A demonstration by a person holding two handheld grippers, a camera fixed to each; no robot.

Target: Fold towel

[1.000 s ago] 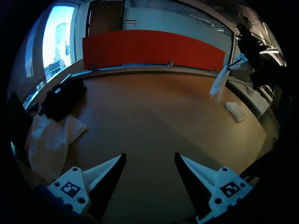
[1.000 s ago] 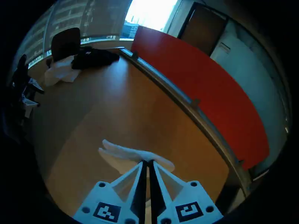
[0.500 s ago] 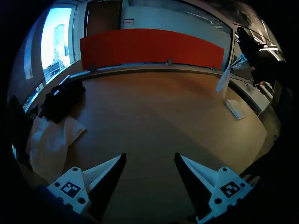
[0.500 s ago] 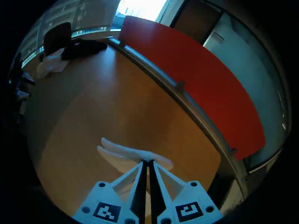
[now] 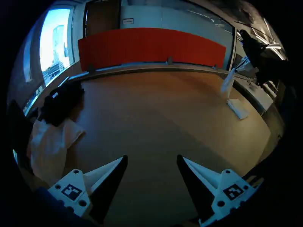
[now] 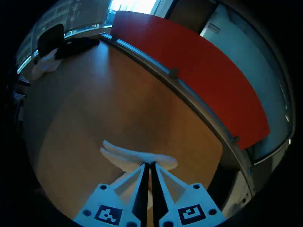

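In the right gripper view my right gripper [image 6: 150, 165] is shut on a folded white towel [image 6: 132, 156], whose layers stick out past the fingertips above the wooden table [image 6: 94, 106]. In the left gripper view my left gripper [image 5: 151, 159] stands open over the bare table [image 5: 151, 113], nothing between its fingers. Far off at the right, the right gripper [image 5: 242, 66] holds the white towel [image 5: 228, 81] hanging above another folded white towel [image 5: 238, 108] that lies on the table.
A pile of white cloth [image 5: 49, 145] and a black garment [image 5: 60, 100] lie at the table's left end. A red partition [image 5: 151, 47] runs along the far edge. A black chair [image 6: 51, 38] stands beyond the pile.
The right gripper has carried the held towel farther right, over the folded towel on the table. My left gripper has barely moved.
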